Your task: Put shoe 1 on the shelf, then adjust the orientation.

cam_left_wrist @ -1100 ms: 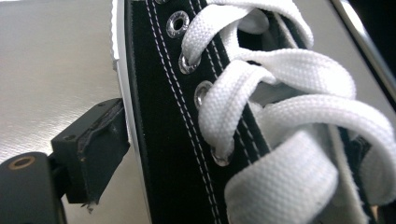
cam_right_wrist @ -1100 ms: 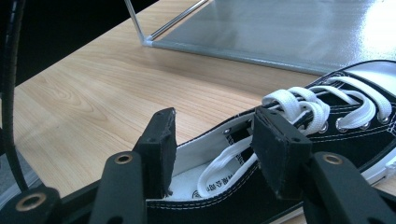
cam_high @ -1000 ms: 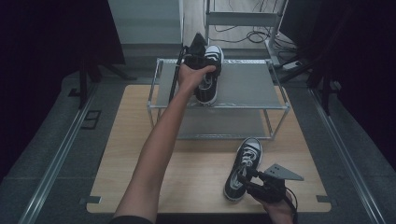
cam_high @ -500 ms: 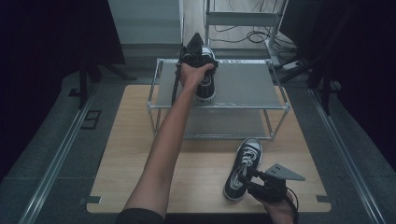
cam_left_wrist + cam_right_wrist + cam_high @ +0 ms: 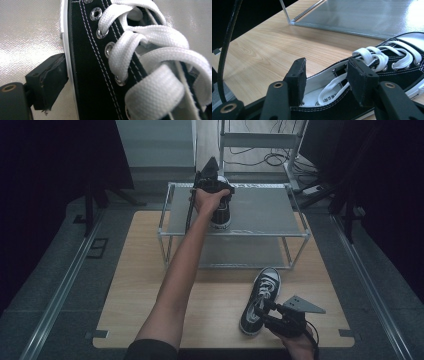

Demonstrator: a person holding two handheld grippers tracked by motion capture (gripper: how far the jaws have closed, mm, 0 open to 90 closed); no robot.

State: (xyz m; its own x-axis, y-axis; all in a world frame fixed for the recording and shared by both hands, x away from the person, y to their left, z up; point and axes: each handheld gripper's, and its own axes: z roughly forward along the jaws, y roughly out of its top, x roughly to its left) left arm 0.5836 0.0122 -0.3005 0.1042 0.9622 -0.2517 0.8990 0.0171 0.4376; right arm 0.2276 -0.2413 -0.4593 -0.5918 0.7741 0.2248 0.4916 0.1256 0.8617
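In the high view, the left gripper (image 5: 212, 182) is near the top middle of the frame, over the metal rack (image 5: 260, 210). It sits at a black and white shoe (image 5: 220, 214) that stands on the top shelf of the rack. The left hand (image 5: 210, 200) is wrapped around this gripper. In the left gripper view, 1 black jaw at the lower left touches the white sole edge of that shoe, and the white laces (image 5: 150, 50) fill the right side. The other jaw is hidden, so I cannot tell if the shoe is pinched. These jaws have just been opening a bit, with the shoe between them.

At the lower right of the high view, the right gripper (image 5: 267, 312) is at a second shoe (image 5: 260, 300) that lies on the wooden table (image 5: 150, 285). In the right gripper view, the 2 jaws stand on both sides of this shoe's side wall near the heel opening. The left jaw rests on the wall, but a gap shows by the right jaw, so the jaws are open around it
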